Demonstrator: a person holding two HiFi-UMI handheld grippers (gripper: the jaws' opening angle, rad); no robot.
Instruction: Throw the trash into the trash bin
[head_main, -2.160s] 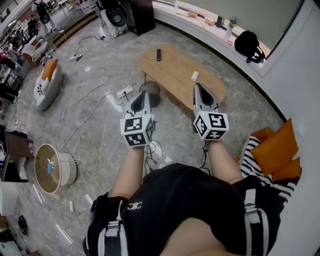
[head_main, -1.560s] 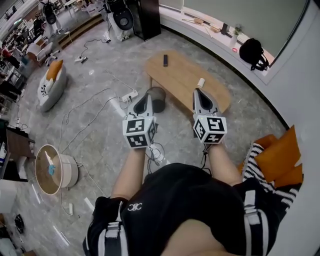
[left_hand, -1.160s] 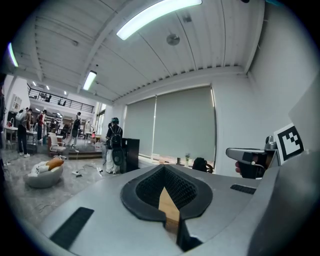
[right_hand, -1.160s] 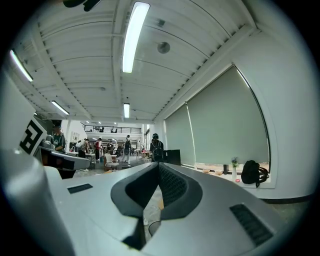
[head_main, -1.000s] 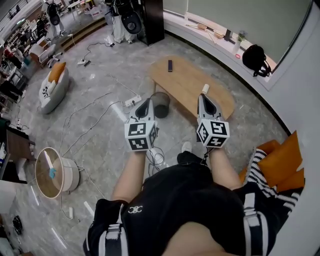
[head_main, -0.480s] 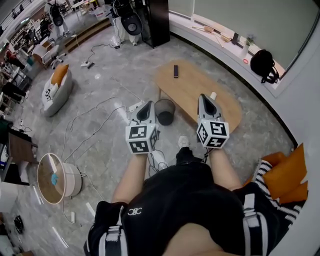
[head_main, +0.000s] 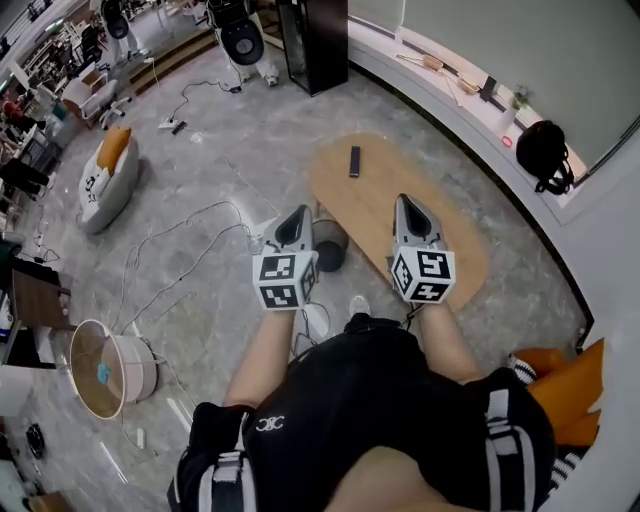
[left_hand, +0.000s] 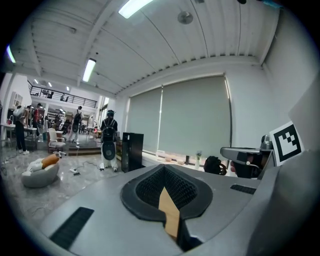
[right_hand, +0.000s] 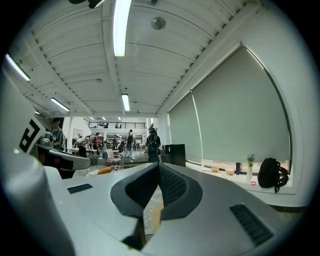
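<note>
In the head view, the left tongs (head_main: 294, 216) and right tongs (head_main: 404, 203) are held side by side at mid-frame. Both point toward the top of the frame and touch nothing. The right pair hangs over the oval light-wood surface (head_main: 455, 255). The dark round trash bin (head_main: 331, 254) stands on the grey stone floor (head_main: 200, 180) just right of the left pair, against the surface's left edge.

In the left gripper view, the left tongs (left_hand: 163, 168) are closed and empty, with only a thin slit between the pads.

In the right gripper view, the right tongs (right_hand: 157, 165) are closed too, gripping nothing.
</note>
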